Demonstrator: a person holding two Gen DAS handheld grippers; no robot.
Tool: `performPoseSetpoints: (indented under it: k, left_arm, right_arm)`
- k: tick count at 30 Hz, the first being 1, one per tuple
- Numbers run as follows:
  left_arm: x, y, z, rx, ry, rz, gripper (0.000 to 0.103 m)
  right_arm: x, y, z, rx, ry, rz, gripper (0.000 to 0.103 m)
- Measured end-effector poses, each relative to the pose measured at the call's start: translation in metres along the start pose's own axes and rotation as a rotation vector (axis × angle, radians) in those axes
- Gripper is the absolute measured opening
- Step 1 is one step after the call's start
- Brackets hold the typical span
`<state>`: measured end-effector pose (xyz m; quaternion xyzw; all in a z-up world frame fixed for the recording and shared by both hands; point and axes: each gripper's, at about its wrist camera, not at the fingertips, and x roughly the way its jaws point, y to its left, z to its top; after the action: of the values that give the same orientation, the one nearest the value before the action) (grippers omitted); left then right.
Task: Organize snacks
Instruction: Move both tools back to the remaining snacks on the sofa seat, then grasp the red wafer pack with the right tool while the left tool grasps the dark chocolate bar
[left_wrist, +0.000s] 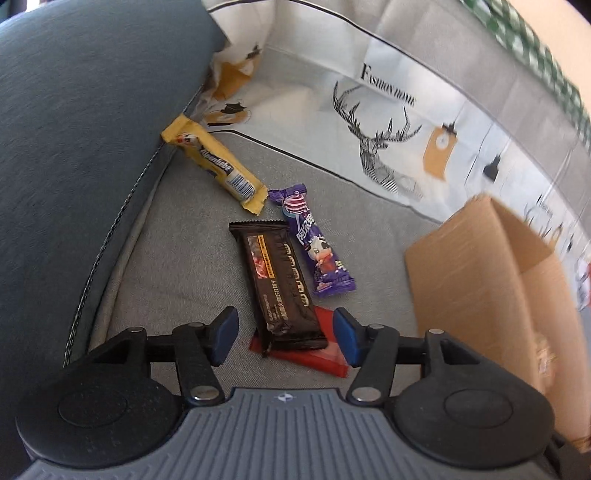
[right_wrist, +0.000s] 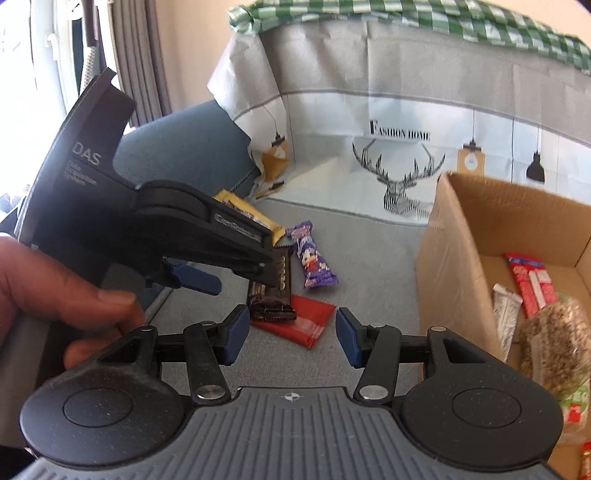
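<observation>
Several snacks lie on the grey seat: a yellow Alpenliebe roll (left_wrist: 218, 166), a purple candy packet (left_wrist: 317, 247), a dark brown bar (left_wrist: 280, 284) and, under its near end, a red packet (left_wrist: 321, 354). My left gripper (left_wrist: 285, 336) hangs open just above them. The bar's near end sits between the blue pads (left_wrist: 225, 334), which do not touch it. In the right wrist view the left gripper (right_wrist: 245, 280) reaches over the dark bar (right_wrist: 273, 310). My right gripper (right_wrist: 290, 338) stands open and holds nothing, nearer than the red packet (right_wrist: 295, 321).
An open cardboard box (right_wrist: 461, 258) at the right holds several snacks, among them a red packet (right_wrist: 532, 280) and a seed bag (right_wrist: 554, 343). A blue-grey cushion (left_wrist: 74, 147) bounds the left. A deer-print cloth (left_wrist: 388, 147) covers the backrest. A hand (right_wrist: 55, 288) grips the left tool.
</observation>
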<state>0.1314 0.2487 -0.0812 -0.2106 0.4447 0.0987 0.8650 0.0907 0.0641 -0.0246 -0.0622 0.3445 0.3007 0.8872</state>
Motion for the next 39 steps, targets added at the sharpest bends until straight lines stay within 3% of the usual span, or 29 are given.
performPoseSetpoints:
  k: [9,17,18,19,20,27,33,39]
  left_arm:
    - [0.028,0.001,0.014,0.003,0.034,0.021,0.062]
    - [0.048,-0.009,0.016,0.102,0.087,0.079,0.060]
    - [0.048,-0.009,0.016,0.111,0.084,0.089,0.057]
    - [0.048,-0.008,0.016,0.114,0.079,0.104,0.045]
    - [0.047,-0.004,0.016,0.108,0.078,0.123,0.044]
    - [0.035,0.023,0.020,0.032,0.070,0.222,0.043]
    - [0.029,0.033,0.023,-0.009,0.069,0.183,0.044]
    - [0.029,0.034,0.024,-0.030,0.072,0.172,0.044]
  right_arm:
    - [0.015,-0.002,-0.001,0.015,0.044,-0.028,0.054]
    - [0.026,-0.005,0.000,0.022,0.066,-0.041,0.056]
    - [0.028,-0.004,0.000,0.021,0.068,-0.041,0.057]
    - [0.031,-0.003,0.001,0.018,0.071,-0.042,0.058]
    - [0.034,-0.003,0.002,0.015,0.075,-0.045,0.060]
    - [0.056,0.002,0.004,0.026,0.086,-0.054,0.075]
    - [0.078,0.003,0.004,0.048,0.087,-0.069,0.088]
    - [0.099,0.009,-0.001,0.027,0.096,-0.079,0.094]
